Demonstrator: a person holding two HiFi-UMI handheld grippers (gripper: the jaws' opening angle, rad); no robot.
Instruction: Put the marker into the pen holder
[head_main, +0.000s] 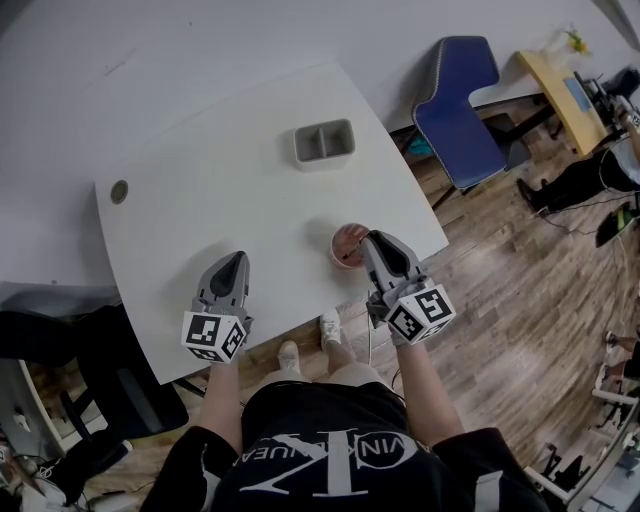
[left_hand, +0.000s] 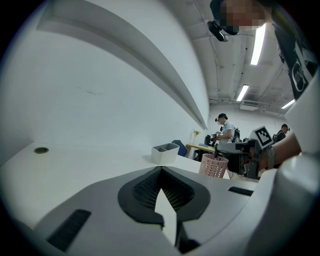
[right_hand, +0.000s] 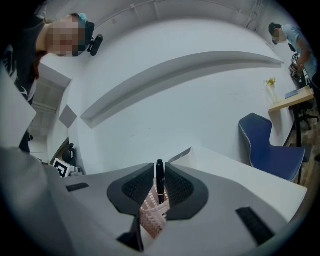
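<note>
Right hand-held gripper (right_hand: 159, 167) clamps marker (right_hand: 160, 184), tip hidden in pen holder (right_hand: 152, 215); left one (left_hand: 161, 170) closed

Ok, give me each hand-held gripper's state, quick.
Left hand-held gripper: closed, empty.
Right hand-held gripper: closed on the black marker, over the pink pen holder.

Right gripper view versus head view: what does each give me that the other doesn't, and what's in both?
Only the right gripper view: the black marker, clamped upright in the right gripper, its lower end over the pink pen holder. Only the head view: the round hole in the table and the person's shoes. Both: that holder, the white table and the blue chair.
</note>
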